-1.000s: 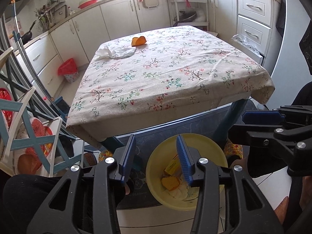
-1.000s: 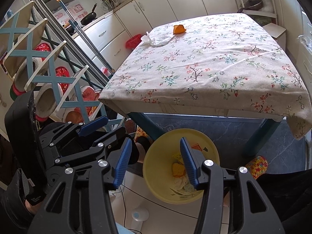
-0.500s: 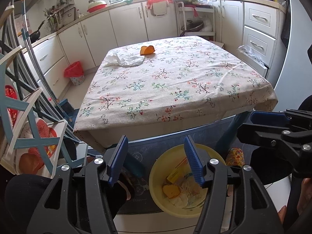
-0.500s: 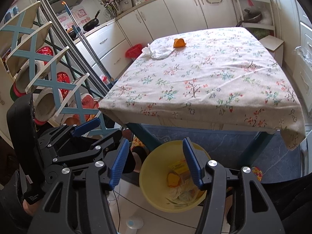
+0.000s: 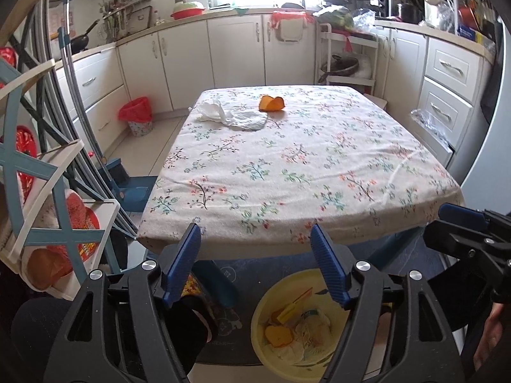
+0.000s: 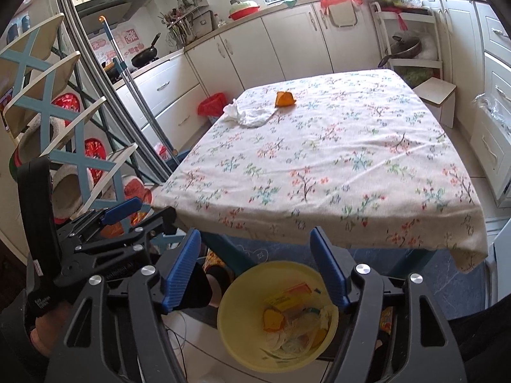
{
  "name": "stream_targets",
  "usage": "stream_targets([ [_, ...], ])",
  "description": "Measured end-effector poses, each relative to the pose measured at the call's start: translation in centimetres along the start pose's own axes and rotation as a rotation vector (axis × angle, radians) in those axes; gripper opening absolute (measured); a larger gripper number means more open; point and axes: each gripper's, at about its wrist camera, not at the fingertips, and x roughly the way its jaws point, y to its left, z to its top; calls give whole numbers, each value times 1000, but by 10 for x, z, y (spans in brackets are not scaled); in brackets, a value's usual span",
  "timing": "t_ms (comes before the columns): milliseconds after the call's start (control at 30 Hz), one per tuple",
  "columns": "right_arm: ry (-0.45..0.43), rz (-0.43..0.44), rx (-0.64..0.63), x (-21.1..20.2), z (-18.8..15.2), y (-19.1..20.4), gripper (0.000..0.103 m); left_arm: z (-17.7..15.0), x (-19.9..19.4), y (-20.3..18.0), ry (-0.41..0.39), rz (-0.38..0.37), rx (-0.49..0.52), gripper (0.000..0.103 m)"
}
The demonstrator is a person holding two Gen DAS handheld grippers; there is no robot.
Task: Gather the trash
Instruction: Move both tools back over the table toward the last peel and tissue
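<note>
Both your grippers sit low at the near edge of the table (image 5: 319, 172), over the floor. Your left gripper (image 5: 255, 261) has its blue pads (image 5: 180, 261) spread wide, nothing between them; the jaws have just been opening. Your right gripper (image 6: 255, 265) is the same: pads apart, empty, jaws just been opening too.

The yellow bin (image 6: 236, 328) stands on the floor just under the near edge of the table, below and between the right gripper's fingers. Inside it: an orange peel piece, a yellow wrapper, crumpled white tissue. In the left view the bin (image 5: 258, 328) sits under the left gripper's right finger.

Trash on the tablecloth is all near the far left corner: a white crumpled tissue (image 5: 233, 115) and an orange peel (image 5: 271, 103) just beside it, toward the far edge. Both are well apart from either gripper. In the right view they show as tissue (image 6: 250, 115) and peel (image 6: 284, 99).

A red-lined bin (image 5: 137, 119) stands on the floor by the far cabinets.
</note>
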Motion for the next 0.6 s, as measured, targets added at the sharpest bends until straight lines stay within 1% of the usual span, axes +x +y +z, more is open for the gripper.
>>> stream_targets([
  [200, -18, -2, -7, 8, 22, -3, 72, 27, 17, 21, -5, -3, -61, 68],
  [400, -39, -14, -37, 20, 55, -4, 74, 54, 36, 34, -10, 3, -83, 68],
  [600, -27, -19, -56, 42, 86, -7, 74, 76, 56, 41, -7, 11, -97, 68],
])
